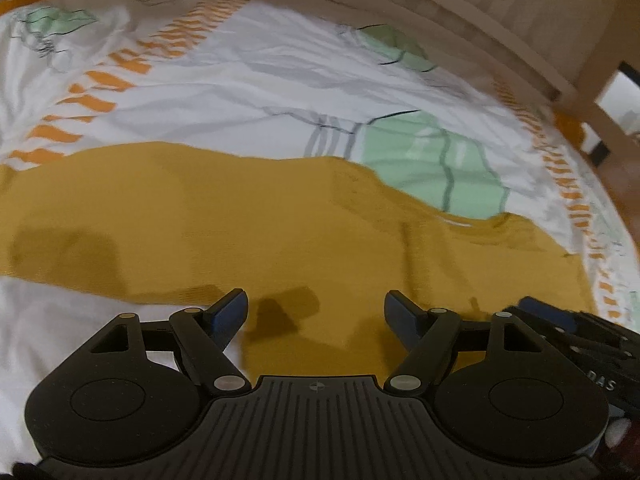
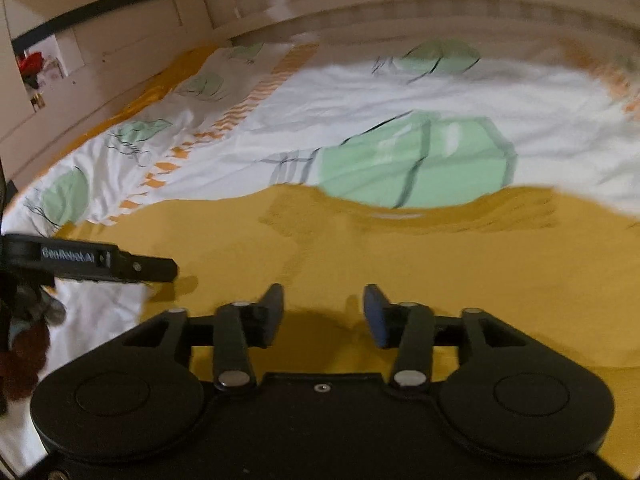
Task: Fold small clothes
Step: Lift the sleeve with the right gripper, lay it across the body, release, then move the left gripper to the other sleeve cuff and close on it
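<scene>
A mustard-yellow garment (image 1: 248, 216) lies spread flat on the bed cover, its neckline (image 1: 480, 226) toward the right. My left gripper (image 1: 316, 312) hovers over its near edge, open, with nothing between its fingers. In the right wrist view the same garment (image 2: 400, 264) fills the lower half of the picture. My right gripper (image 2: 323, 312) stands open above it, and no cloth is between its blue pads. The left gripper's finger (image 2: 120, 266) shows at the left edge of the right wrist view. Part of the right gripper (image 1: 576, 340) shows at the right edge of the left wrist view.
The bed cover (image 1: 248, 80) is white with green leaf shapes and orange dashed stripes. A pale wooden bed frame (image 1: 500, 20) runs along the far side. Pale wooden furniture (image 2: 100, 40) stands beyond the bed at the left. A person's sleeve (image 2: 28, 352) shows at the lower left.
</scene>
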Demonstrator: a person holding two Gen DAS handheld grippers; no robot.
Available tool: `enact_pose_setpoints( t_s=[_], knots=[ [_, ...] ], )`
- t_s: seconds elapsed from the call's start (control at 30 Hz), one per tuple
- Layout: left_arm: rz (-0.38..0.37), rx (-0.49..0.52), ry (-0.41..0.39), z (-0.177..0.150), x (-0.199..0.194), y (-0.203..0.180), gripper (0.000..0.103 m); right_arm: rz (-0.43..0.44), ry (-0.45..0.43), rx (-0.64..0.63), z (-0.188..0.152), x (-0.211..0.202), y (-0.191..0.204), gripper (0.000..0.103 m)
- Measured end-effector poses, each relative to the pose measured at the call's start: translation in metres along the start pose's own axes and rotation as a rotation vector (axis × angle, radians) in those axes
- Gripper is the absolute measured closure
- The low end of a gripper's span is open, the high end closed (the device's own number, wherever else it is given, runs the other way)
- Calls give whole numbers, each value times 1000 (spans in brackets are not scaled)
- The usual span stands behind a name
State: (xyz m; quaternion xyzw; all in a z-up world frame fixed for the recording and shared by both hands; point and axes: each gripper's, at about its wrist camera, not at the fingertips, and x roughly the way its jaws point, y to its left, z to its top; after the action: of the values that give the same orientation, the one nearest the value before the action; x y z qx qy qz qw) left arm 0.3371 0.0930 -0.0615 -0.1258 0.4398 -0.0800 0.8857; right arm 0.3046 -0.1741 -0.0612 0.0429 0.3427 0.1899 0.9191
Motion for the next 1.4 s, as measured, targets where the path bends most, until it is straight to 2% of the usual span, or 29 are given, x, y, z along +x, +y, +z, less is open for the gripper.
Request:
enact_pose_setpoints(
  t_s=[0.1,0.27,0.43,0.57,0.67,0.73,0.8,0.83,0.87,0.97,1.17,1.27,1.4],
  knots=[
    [-32,28,-16,-1,3,-14,29,-42,-13,-26,-5,-16,-15,23],
    [-87,74,-13,0,20,-41,29,-97,-43,-28,-20,-36,-37,17],
    [-106,84,35,5,50,-63,31,-71,-65,1,-18,-40,-46,16],
    [-115,90,77,4,72,-70,45,-48,-91,-1,-11,-45,-51,16],
    [-132,79,94,1,81,-75,47,-43,-99,13,-10,-46,-55,15],
    [-131,74,77,0,83,-80,52,-33,-94,17,-10,-45,-55,15],
    [-116,58,60,1,85,-84,68,-32,-86,4,-10,-43,-52,15],
    [-110,46,54,2,86,-85,82,-32,-82,-4,-11,-42,-51,15],
    [-108,38,47,2,85,-85,90,-30,-77,-14,-13,-41,-48,14],
    [-93,30,-11,4,75,-88,95,-23,-57,-38,-16,-36,-42,13],
    [-34,109,-159,13,25,-88,95,-9,-52,-47,-18,-36,-36,11],
    [-16,106,-185,18,9,-73,95,-5,-41,-45,-19,-34,-35,7],
    [52,133,-189,17,9,-55,95,-2,-16,-37,-21,-30,-36,6]
  ],
)
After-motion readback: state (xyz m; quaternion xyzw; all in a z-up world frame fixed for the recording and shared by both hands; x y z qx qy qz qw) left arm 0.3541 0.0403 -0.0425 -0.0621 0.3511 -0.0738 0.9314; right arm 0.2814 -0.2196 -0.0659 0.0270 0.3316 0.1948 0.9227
